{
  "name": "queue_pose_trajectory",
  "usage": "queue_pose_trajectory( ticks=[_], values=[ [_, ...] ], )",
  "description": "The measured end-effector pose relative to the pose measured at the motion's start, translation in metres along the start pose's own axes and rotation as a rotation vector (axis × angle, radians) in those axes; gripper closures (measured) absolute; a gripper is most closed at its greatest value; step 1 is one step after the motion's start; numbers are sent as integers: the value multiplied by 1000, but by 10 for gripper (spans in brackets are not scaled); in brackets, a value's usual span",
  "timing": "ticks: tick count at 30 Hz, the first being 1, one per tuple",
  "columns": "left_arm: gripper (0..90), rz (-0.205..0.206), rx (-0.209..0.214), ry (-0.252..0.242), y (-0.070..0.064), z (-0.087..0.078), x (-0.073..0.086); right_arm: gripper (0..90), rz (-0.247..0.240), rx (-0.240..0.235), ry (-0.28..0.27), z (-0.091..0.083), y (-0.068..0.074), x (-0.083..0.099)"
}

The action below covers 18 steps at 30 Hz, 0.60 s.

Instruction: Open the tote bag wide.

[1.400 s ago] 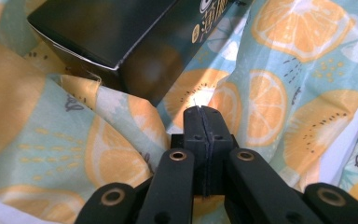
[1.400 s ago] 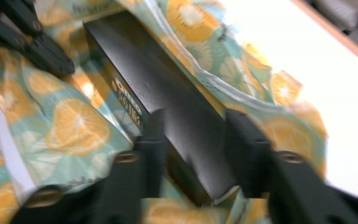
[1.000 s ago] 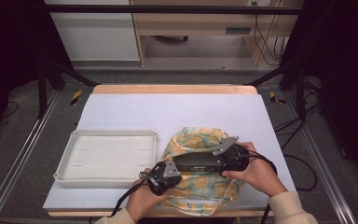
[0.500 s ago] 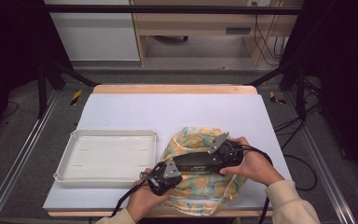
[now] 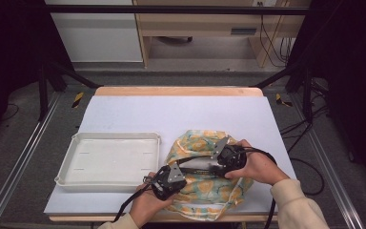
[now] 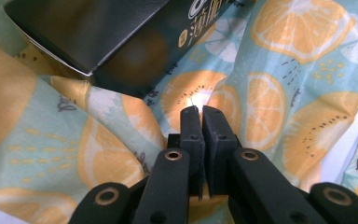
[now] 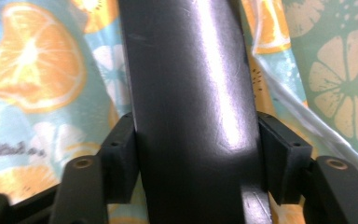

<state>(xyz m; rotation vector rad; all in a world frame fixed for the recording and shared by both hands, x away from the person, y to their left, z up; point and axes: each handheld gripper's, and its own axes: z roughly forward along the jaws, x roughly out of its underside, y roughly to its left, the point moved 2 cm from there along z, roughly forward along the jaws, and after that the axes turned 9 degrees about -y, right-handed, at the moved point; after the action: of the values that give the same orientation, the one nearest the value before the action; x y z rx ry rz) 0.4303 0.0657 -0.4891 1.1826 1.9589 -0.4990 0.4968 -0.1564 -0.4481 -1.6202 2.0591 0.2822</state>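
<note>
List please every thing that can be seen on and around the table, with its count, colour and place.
bag: 1, pale blue-green with orange and lemon slices, near right part of the table
box: 1, black with pale lettering, long, lying at the bag, clamped by the right claw
tray: 1, white, empty, near left of the table
table: 1, pale top with a wooden edge
cabinet: 1, white, on the floor beyond the table
wooden furniture: 1, light brown, beyond the table
left claw: 1, black, shut on a fold of the bag
right claw: 1, black, shut on the box
hands: 2, one on each claw, cream sleeves, at the near edge
</note>
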Motion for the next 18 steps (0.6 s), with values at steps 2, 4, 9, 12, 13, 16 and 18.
queue_pose_trajectory(
  ticks=[2, 4, 9, 12, 13, 16, 18],
  values=[
    [874, -1, 1, 1, 0, 0, 0, 399, -4, -4, 1, -2, 2, 1],
    [874, 0, 0, 2, 0, 0, 0, 404, -10, -7, -4, -4, 2, 2],
    [872, -9, 1, -2, 0, 0, 0, 415, -14, -16, -35, -10, 1, 0],
    [850, -20, 5, -7, 1, -1, -1, 422, -21, -18, -49, -17, 1, -2],
    [842, -22, 1, -11, 2, -2, -2, 423, -20, -17, -49, -19, 1, -2],
    [784, -41, -4, -46, 4, -10, -7, 426, -23, -12, -58, -25, 1, -3],
    [733, -49, -16, -68, 6, -15, -10, 428, -20, -12, -63, -29, 1, -3]
  ],
)
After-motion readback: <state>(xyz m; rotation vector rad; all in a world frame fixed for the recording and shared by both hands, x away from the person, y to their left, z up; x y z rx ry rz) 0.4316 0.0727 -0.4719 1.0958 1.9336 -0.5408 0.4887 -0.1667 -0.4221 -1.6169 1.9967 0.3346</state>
